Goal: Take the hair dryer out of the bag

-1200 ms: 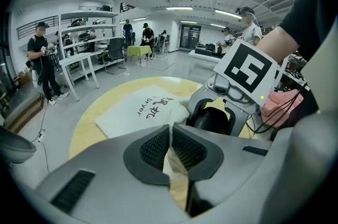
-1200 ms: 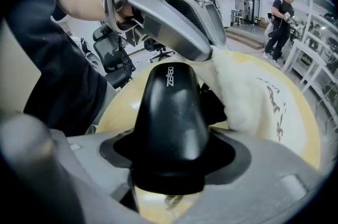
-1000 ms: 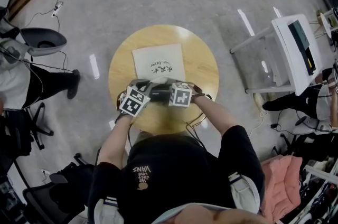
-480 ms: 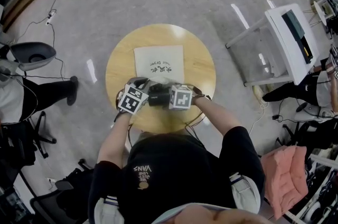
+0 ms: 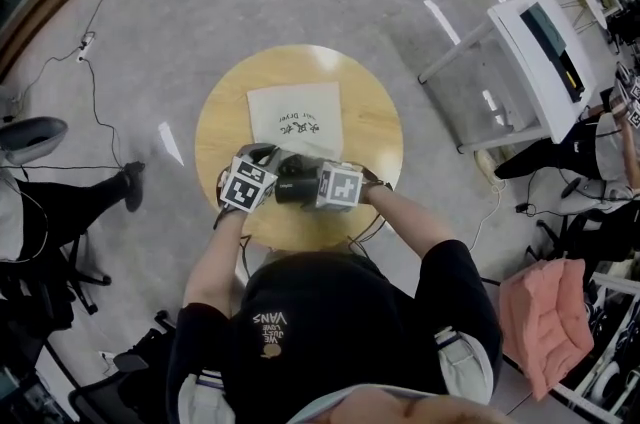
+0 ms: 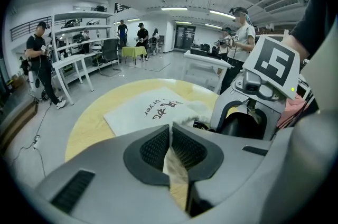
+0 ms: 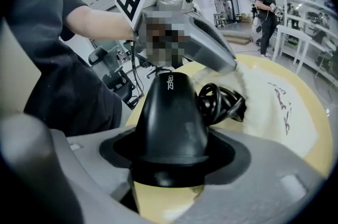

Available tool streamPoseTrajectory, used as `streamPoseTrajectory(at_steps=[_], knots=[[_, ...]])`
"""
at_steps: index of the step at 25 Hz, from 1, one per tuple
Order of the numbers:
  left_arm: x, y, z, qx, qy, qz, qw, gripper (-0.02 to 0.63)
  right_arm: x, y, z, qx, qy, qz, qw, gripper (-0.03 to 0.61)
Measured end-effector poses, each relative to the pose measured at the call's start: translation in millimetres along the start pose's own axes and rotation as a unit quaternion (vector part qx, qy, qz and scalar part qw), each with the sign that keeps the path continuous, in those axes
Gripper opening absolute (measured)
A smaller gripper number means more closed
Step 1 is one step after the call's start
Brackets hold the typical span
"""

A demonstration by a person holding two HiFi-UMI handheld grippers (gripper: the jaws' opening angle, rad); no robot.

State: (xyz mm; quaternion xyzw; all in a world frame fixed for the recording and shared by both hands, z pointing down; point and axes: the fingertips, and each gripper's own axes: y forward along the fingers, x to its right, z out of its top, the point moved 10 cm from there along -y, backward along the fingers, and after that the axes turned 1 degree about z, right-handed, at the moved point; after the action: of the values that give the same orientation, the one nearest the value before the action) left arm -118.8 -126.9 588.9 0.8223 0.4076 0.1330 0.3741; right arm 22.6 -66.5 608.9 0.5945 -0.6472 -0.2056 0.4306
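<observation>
- Compared with a second ago, a little more of the black plastic hair dryer (image 5: 293,184) shows between my two marker cubes at the centre of the head view. The change is slight.
- The cream cloth bag with dark lettering (image 5: 295,117) lies as flat as before on the round wooden table (image 5: 375,127), in the upper middle of the tabletop. Only its near end is bunched up, by my grippers.
- I judge from this that the dryer's body is already clear of the bag's mouth. What remains is to draw it and its cord fully away.
- My left gripper (image 6: 170,148) has not let go. Its jaws are nearly together, and a fold of the bag's cloth is pinched between the ribbed pads at the lower centre of the left gripper view. It holds the bag down while the other gripper pulls.
- My right gripper (image 7: 170,157) is clamped on the dryer. In the right gripper view the wide black barrel fills the gap between the jaws, and the body tapers away toward the upper centre of the frame.
- The dryer's coiled black cord (image 7: 221,104) sits just right of the body, at the bag's rumpled opening. I cannot tell whether the loops are fully out of the cloth, so they may snag as I lift.
</observation>
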Motion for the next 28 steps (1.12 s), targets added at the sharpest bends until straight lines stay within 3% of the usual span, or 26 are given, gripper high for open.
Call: streamPoseTrajectory(at_steps=[28], knots=[[-7.5,11.5,14.6,0.001,0.030,-0.021,0.9993,0.032,-49.6,-6.6,-2.4,0.051,0.048,-0.041,0.997,0.350]])
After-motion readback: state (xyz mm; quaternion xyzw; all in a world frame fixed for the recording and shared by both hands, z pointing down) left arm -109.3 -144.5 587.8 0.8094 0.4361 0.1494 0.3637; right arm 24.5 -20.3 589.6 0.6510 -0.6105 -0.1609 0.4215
